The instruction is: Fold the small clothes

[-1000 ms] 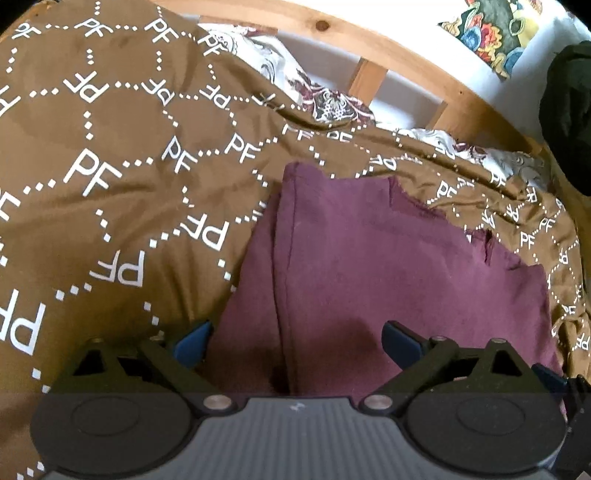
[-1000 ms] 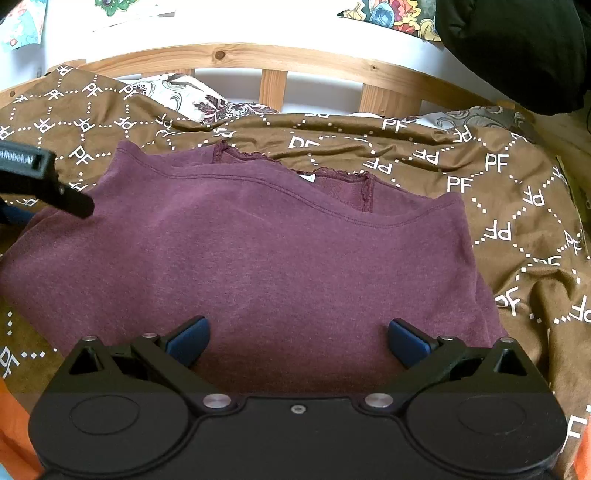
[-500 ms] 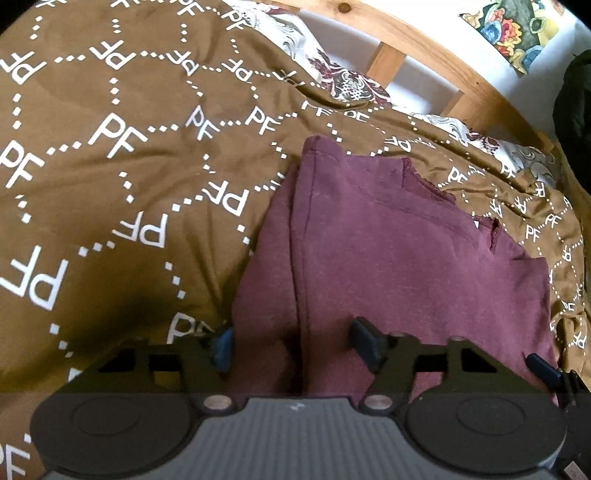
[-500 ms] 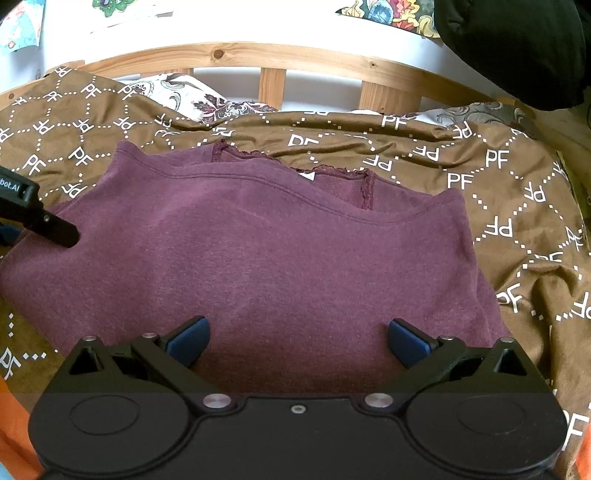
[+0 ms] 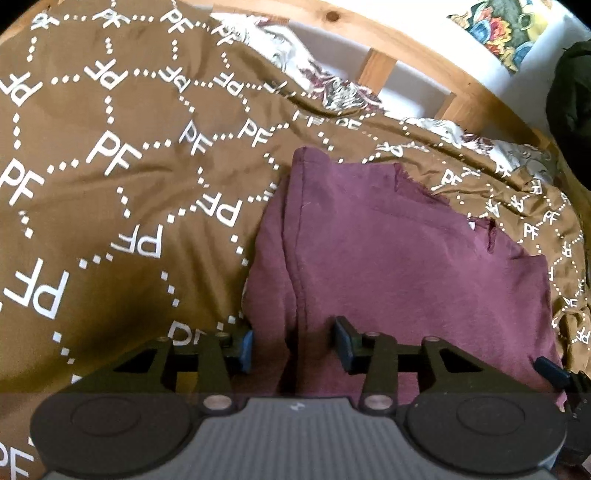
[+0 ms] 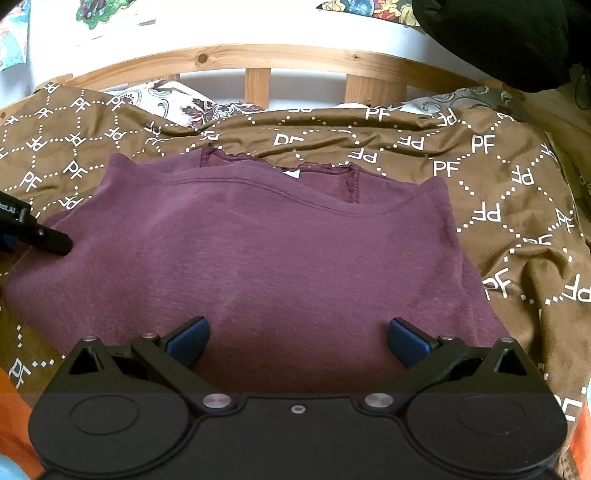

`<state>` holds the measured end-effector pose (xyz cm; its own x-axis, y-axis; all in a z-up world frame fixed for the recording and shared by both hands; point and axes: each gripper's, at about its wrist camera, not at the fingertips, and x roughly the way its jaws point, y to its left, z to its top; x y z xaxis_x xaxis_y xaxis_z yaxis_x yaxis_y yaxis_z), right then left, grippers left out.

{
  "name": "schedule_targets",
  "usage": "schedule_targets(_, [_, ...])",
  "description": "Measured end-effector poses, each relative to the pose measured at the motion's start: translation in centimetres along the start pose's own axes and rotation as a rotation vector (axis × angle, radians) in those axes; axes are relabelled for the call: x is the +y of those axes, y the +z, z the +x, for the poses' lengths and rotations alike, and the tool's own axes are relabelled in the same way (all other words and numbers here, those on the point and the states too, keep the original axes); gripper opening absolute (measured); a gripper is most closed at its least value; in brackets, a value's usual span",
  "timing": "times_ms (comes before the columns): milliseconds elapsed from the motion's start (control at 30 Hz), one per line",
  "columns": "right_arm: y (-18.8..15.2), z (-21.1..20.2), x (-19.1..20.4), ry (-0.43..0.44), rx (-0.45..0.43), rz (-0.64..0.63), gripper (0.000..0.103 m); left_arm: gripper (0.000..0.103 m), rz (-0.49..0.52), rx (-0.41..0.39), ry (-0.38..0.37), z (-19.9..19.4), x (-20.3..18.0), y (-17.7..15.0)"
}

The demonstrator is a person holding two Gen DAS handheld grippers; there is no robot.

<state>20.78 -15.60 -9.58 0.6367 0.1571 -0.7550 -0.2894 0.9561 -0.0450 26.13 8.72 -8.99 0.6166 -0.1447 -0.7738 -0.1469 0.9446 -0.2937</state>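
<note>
— Where's the top lying?

— The maroon top (image 6: 280,251) is spread on the brown bedspread (image 6: 509,192) with the white "PF" lettering, neckline towards the far side and near hem towards the tongs. The bottom part looks folded up over the body; a stitched hem runs across just below the lace-trimmed neck opening. Its left edge is doubled into a long ridge running from near to far.

— And the left tongs?

— The left gripper (image 5: 293,345) sits at that near-left corner of the top (image 5: 388,266). Its jaws have just been closing and now stand about half shut, with the ridge of cloth between the blue pads (image 5: 245,345). I can't tell whether the pads are pressing on the fabric.

— The right one?

— The right gripper (image 6: 295,341) is over the near hem, about the middle, jaws spread wide, pads (image 6: 186,339) clear on either side with nothing pinched.

— What's beyond the bedspread?

— A floral pillow (image 6: 177,101) peeks out at the far edge, then a wooden slatted headboard (image 6: 258,64) against a white wall. Something dark (image 6: 498,33) hangs at the far right.
</note>
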Motion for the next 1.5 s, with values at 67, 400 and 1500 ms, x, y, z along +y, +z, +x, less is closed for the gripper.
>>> schedule_targets(67, [0.0, 0.0, 0.0, 0.0, 0.001, -0.002, 0.102, 0.044, -0.007, -0.003, -0.001, -0.1, 0.1, 0.0])
schedule_targets(400, [0.7, -0.3, -1.2, 0.027, 0.046, 0.066, 0.102, 0.017, 0.018, -0.064, -0.009, -1.8, -1.9, -0.4])
schedule_targets(1500, [0.3, -4.7, -23.0, 0.143, -0.022, 0.688, 0.103, 0.037, 0.439, -0.04, -0.114, -1.3, -27.4, -5.2])
